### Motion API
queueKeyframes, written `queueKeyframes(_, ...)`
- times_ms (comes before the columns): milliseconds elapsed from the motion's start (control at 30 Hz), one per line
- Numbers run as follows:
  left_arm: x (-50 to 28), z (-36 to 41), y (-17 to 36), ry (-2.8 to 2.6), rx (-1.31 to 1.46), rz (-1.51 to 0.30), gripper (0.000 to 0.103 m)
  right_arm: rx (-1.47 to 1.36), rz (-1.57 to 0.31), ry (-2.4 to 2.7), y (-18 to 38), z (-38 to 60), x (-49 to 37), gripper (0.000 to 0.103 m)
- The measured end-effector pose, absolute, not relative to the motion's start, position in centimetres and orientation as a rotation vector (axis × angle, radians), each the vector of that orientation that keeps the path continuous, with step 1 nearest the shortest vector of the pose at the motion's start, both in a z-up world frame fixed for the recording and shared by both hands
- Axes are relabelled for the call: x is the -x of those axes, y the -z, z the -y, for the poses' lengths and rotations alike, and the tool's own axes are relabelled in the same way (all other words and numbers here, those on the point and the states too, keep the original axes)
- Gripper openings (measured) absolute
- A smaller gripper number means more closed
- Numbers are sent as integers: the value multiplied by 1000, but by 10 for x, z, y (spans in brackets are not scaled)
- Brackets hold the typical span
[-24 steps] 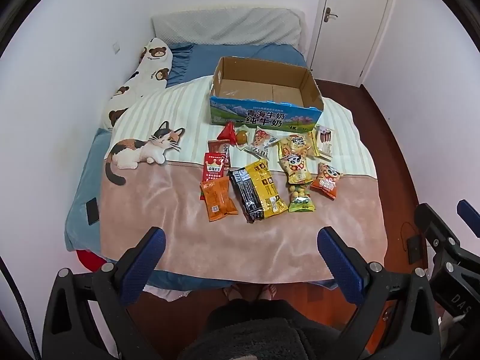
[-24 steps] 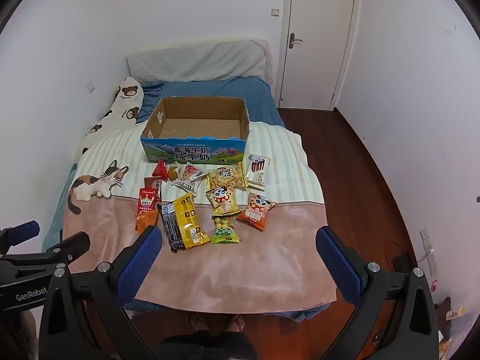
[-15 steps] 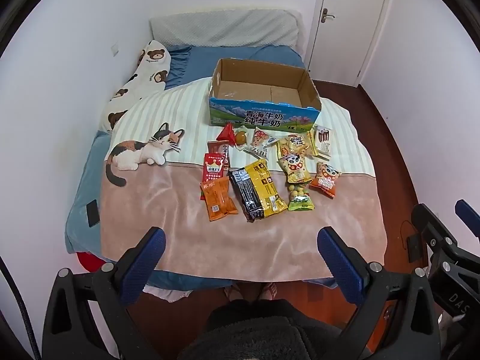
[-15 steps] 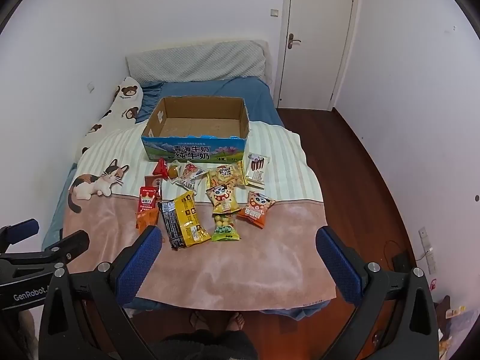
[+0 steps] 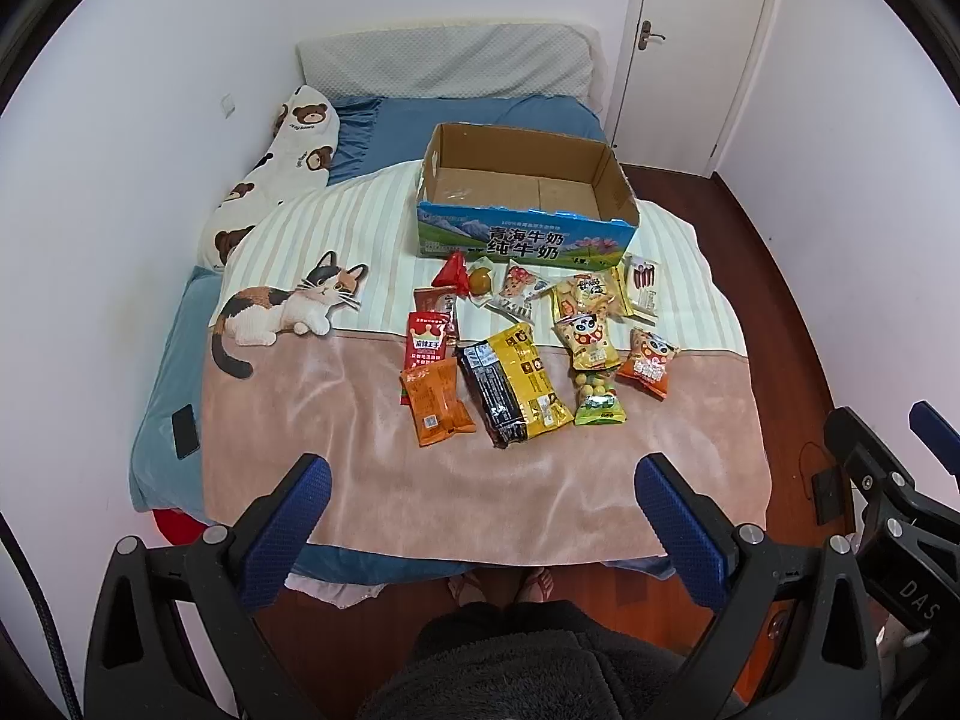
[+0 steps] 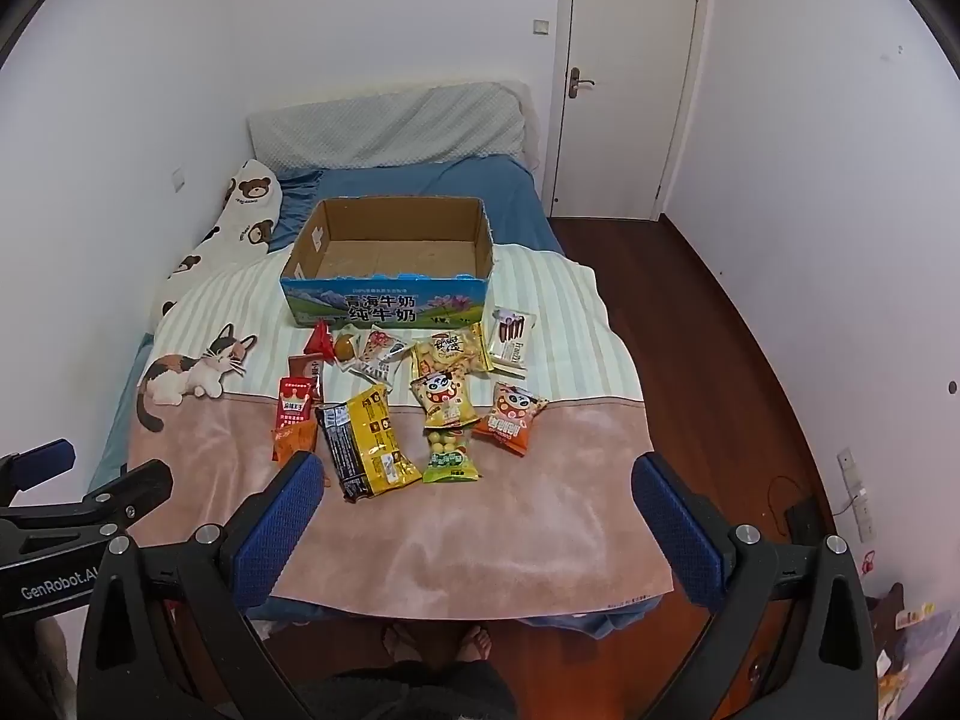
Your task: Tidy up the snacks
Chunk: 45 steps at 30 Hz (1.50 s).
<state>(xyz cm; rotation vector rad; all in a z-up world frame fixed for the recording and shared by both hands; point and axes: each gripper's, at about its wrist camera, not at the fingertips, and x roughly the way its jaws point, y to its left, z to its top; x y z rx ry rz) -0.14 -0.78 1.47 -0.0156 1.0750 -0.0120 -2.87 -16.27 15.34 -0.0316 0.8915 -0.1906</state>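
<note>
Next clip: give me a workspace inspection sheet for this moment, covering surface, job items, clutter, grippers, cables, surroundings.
Surface: bed under a pink and striped cat blanket.
Job's things: cardboard box open, nothing inside; snack packets spread flat before it, none boxed.
Clutter: dark phone-like object at the bed's left edge; bear pillow.
Grippers: left gripper and right gripper open, holding nothing, above the bed's foot.
Cables: floor cable by the wall.
Surroundings: closed door, wood floor.
</note>
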Motion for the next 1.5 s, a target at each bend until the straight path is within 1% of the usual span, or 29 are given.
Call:
queueKeyframes(600,0,4,-20,15,12,-1078,103,33,-899,194,-151,163,28,103)
queueKeyframes(1500,3,0,-2,13,11,-1089,103,31,-914,190,-143,164,25,103)
